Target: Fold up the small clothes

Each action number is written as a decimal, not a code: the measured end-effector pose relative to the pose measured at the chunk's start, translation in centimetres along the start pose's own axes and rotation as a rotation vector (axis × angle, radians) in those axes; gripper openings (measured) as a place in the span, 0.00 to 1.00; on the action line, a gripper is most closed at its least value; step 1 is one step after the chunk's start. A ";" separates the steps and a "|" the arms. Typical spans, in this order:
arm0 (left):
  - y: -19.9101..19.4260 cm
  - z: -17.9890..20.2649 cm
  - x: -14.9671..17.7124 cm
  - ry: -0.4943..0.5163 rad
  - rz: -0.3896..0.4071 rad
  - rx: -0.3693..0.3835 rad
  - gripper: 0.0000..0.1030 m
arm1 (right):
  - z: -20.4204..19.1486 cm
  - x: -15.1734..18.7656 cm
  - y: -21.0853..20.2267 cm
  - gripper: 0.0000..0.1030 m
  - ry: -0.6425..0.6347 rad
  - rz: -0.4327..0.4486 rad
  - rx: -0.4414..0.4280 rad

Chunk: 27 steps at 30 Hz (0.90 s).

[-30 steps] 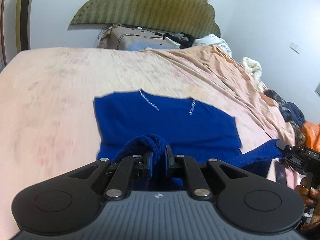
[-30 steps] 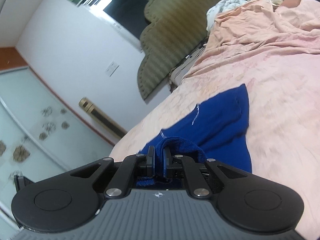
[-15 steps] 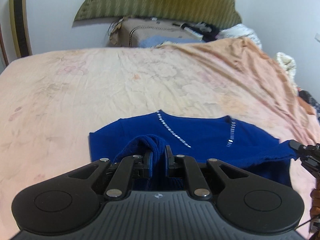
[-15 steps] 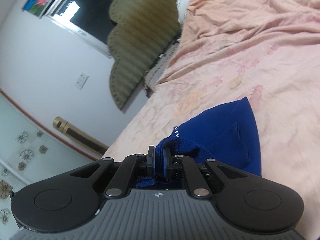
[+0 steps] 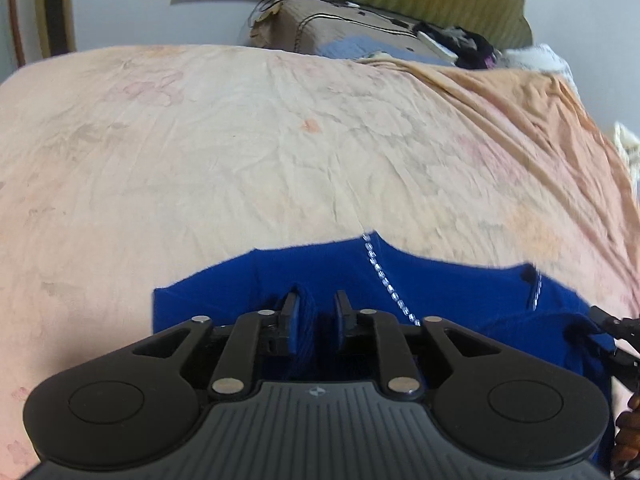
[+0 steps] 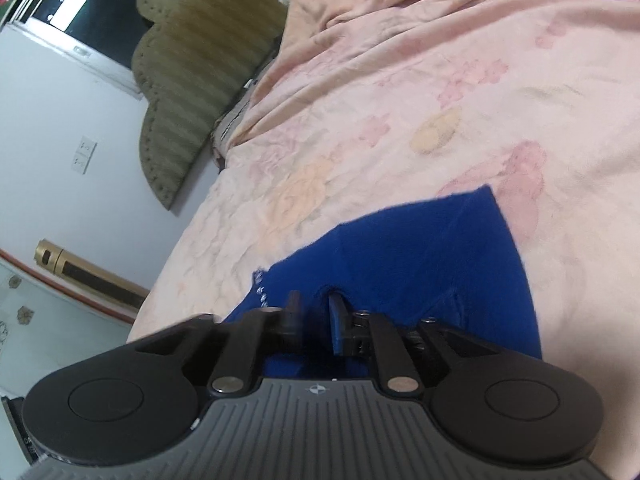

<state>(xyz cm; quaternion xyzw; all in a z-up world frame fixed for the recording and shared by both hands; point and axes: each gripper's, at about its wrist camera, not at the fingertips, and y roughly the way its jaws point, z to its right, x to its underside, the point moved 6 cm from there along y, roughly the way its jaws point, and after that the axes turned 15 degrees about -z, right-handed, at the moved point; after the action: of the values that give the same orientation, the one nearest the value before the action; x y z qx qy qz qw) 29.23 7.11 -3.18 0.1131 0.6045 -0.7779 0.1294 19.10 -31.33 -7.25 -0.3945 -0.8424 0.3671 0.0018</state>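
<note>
We are opening the jaws of the left gripper (image 5: 315, 320) over a fold of the blue top (image 5: 440, 288); the cloth is sitting between the fingers, which are standing slightly apart and no longer pinching it. The right gripper (image 6: 316, 320) is opening wider, its jaws parting over the cloth, not pressing it. The top is lying on the pink floral bedsheet (image 5: 240, 152), at 12 o'clock of both grippers.
</note>
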 end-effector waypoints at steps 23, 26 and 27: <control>-0.1 1.1 1.7 0.319 0.119 -0.244 0.55 | -5.4 0.6 2.2 0.05 -0.554 0.024 0.465; 1.0 0.9 1.4 0.310 0.111 -0.265 0.55 | -4.8 0.2 0.6 0.05 -0.520 0.064 0.454; 1.2 0.6 1.2 0.301 0.111 -0.261 0.54 | -4.6 0.0 0.3 0.05 -0.507 0.073 0.455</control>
<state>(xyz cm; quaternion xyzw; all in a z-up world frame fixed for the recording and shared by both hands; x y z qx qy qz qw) 28.48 6.17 -4.48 0.2435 0.7055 -0.6589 0.0939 20.67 -28.37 -4.09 -0.3100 -0.6979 0.6318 -0.1329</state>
